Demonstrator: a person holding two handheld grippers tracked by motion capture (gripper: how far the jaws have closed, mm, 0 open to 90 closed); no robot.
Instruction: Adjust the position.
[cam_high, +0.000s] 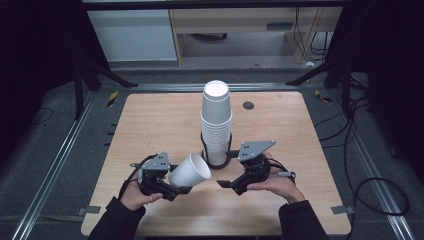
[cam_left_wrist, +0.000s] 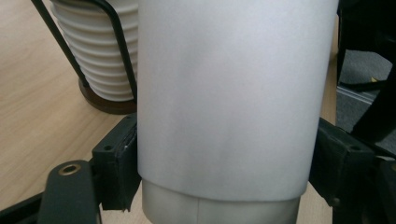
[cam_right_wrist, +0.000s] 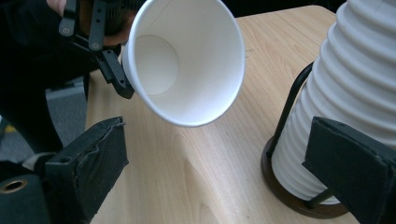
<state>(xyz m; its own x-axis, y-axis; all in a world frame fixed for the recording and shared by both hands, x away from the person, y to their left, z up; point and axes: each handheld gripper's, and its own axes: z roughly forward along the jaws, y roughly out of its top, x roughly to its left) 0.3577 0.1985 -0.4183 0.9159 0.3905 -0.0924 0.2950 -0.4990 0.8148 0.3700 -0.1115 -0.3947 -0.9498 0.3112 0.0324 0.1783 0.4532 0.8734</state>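
A tall stack of white paper cups (cam_high: 216, 122) stands in a black wire holder (cam_high: 216, 161) at the table's middle. My left gripper (cam_high: 172, 186) is shut on a single white paper cup (cam_high: 190, 171), held tilted with its open mouth toward the right. In the left gripper view the cup's wall (cam_left_wrist: 229, 98) sits between both jaws, with the stack (cam_left_wrist: 100, 56) behind at left. My right gripper (cam_high: 226, 183) is open, just right of the cup. In the right gripper view the cup's mouth (cam_right_wrist: 184, 60) faces the camera and the stack (cam_right_wrist: 345, 93) stands at right.
The wooden table (cam_high: 150, 125) has a small dark round grommet (cam_high: 248, 105) at the back right. Metal rails and cables run on the floor around it. A person's hands hold both grippers near the front edge.
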